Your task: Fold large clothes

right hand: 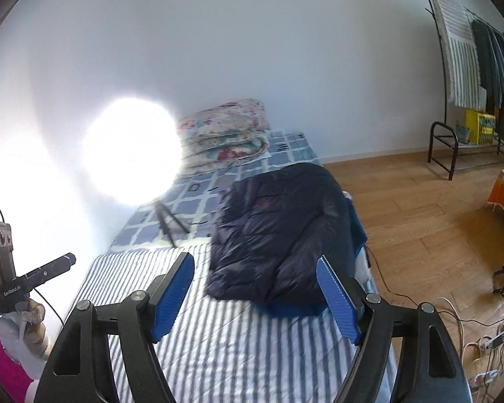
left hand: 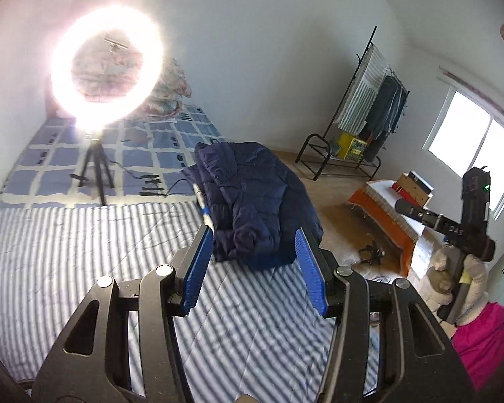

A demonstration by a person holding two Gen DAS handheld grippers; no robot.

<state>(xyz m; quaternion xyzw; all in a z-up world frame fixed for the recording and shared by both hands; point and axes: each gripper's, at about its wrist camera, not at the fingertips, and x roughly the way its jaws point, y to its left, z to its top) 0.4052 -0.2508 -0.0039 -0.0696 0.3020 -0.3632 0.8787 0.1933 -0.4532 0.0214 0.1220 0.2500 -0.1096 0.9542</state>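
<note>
A dark navy puffer jacket (left hand: 255, 201) lies folded in a compact bundle on the blue-and-white striped sheet (left hand: 84, 245) near the bed's right edge; it also shows in the right wrist view (right hand: 279, 235). My left gripper (left hand: 253, 238) is open and empty, held above the sheet just short of the jacket. My right gripper (right hand: 257, 268) is open and empty, also a little short of the jacket. The right gripper's body shows in the left wrist view (left hand: 453, 221), and the left gripper's body shows in the right wrist view (right hand: 23, 282).
A bright ring light on a tripod (left hand: 95, 171) stands on the checked bedding behind the jacket. Folded floral quilts (right hand: 225, 131) lie at the head of the bed. A clothes rack (left hand: 369, 107) stands by the wall. Cables and a power strip (right hand: 487, 342) lie on the wooden floor.
</note>
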